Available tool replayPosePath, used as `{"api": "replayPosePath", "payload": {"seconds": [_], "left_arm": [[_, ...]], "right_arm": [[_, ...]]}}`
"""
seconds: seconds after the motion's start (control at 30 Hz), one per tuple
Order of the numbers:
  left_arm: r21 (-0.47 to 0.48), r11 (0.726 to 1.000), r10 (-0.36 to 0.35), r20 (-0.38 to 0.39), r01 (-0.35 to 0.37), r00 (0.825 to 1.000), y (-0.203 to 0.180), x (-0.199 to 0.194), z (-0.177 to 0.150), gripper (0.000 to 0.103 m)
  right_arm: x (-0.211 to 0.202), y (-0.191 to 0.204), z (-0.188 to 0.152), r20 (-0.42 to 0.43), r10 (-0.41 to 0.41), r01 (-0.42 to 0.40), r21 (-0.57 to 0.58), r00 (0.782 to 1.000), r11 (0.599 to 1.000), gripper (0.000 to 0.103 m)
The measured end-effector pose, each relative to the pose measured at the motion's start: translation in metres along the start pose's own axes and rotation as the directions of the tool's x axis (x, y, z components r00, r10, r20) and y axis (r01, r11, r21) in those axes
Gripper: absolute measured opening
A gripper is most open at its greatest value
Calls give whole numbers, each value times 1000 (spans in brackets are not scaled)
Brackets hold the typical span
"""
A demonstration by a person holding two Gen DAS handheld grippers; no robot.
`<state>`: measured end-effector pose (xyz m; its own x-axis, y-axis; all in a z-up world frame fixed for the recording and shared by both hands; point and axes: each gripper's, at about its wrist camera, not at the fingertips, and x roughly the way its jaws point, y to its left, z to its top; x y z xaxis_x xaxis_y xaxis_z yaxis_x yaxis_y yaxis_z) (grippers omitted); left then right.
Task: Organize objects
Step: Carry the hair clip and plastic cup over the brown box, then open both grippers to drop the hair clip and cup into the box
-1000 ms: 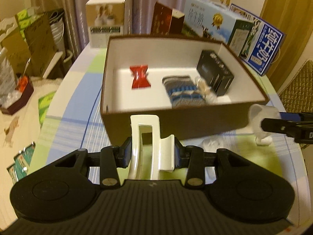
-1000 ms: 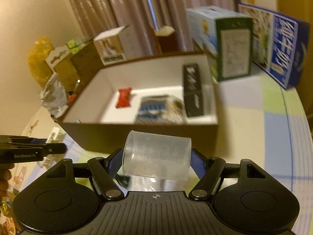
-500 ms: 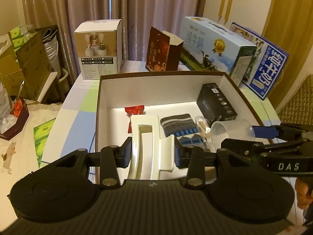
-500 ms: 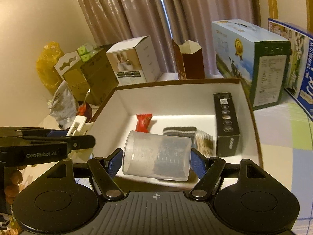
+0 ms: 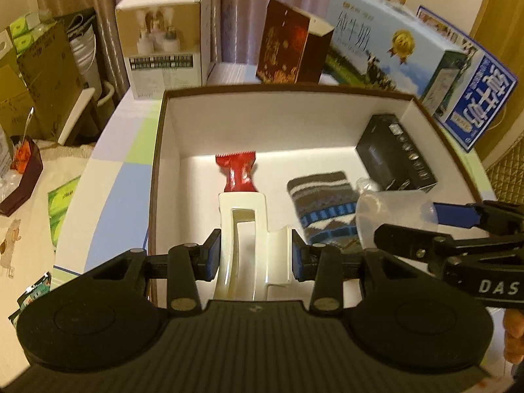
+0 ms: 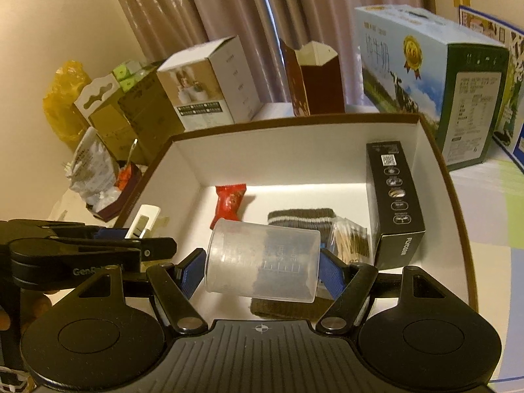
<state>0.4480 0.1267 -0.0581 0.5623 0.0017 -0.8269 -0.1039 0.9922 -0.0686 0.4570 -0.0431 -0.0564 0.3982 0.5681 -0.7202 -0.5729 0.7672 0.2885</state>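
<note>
Nearest the lens, my left hand-held gripper (image 5: 254, 258) clamps a white hair claw clip (image 5: 250, 249) between its blue pads, and my right hand-held gripper (image 6: 260, 267) clamps a translucent measuring cup (image 6: 262, 260) lying on its side; both are held above the near end of the open brown box (image 5: 157, 170) on the counter (image 5: 108, 177). The step in hand, I judge, is the placing of these two items into the box. Beneath and beyond them the white floor carries a striped knitted piece (image 5: 322, 203), a packet of cotton swabs (image 6: 352, 239), a red wrapped sweet (image 5: 237, 172) and, against the right wall, a black carton (image 5: 394, 154). The next move calls for lowering each item onto bare floor, the clip left of the sweet, the cup clear of the knit, then opening the jaws. Cartons (image 5: 386, 46) stand behind.
</note>
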Motion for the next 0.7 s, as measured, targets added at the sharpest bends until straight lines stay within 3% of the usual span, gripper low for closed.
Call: {"api": "replayPosePath", "payload": {"seconds": [0.23,0.57,0.7], "left_arm": [[12,1000,10,-58,-9,998,2,23,-3,36],[54,998,10,-72,-6,997,-2,31,0,37],[73,997,16,-52,-12,999,-3,26,2,53]], "right_arm": [[14,-4,0,-25,-11,11,19,1000,1000,70],[21,-6,-1,-46,-10,12,45,999,999,70],[22,-8,-1,-50,-5,8,62,999,998,70]]}}
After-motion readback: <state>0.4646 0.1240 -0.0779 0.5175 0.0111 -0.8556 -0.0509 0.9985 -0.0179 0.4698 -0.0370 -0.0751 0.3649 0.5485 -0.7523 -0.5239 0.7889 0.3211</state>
